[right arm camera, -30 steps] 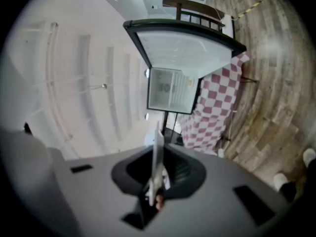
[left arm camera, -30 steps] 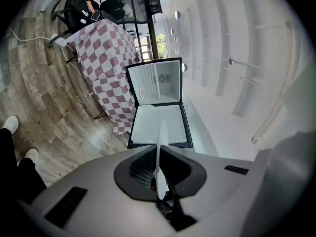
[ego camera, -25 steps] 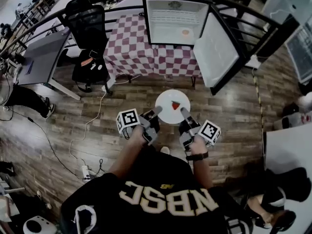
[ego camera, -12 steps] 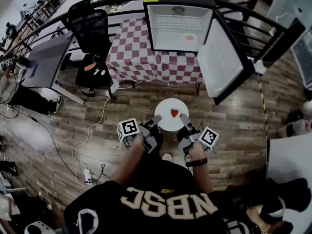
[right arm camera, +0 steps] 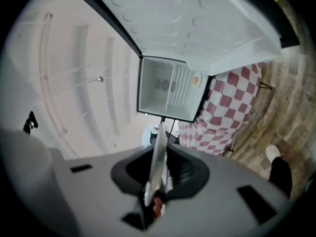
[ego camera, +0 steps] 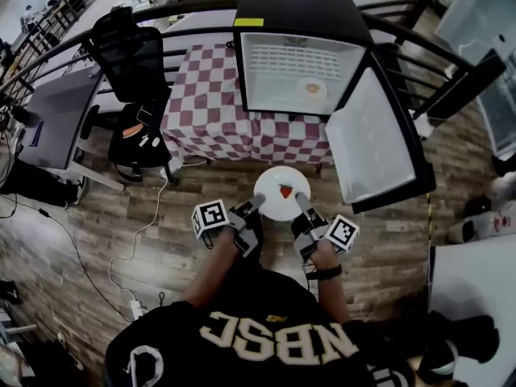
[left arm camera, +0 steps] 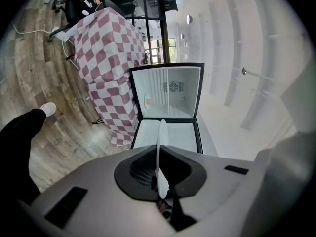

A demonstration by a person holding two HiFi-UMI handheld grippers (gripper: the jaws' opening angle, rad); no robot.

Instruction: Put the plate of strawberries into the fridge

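Head view, with both gripper views. A white plate (ego camera: 278,193) carrying one red strawberry (ego camera: 285,191) is held in the air above the wooden floor (ego camera: 121,216), between the two grippers.

The left gripper (ego camera: 256,204) takes the rim at about 8 o'clock. Its fingers are nearly together and clamped on the thin plate edge, which its own view shows edge-on between them.

The right gripper (ego camera: 301,201) takes the rim at about 4 o'clock. Its fingers are opening slightly, with the plate edge between them and in their hold.

The fridge (ego camera: 300,22) stands at 12 o'clock from the plate, on a desk (ego camera: 211,95) draped in a red-and-white checked cloth. Its door (ego camera: 372,147) is swung wide open toward 2 o'clock. A small round item (ego camera: 313,89) lies inside the fridge; what it is cannot be made out.

A black chair (ego camera: 129,51) stands at 10 o'clock, beside the desk.
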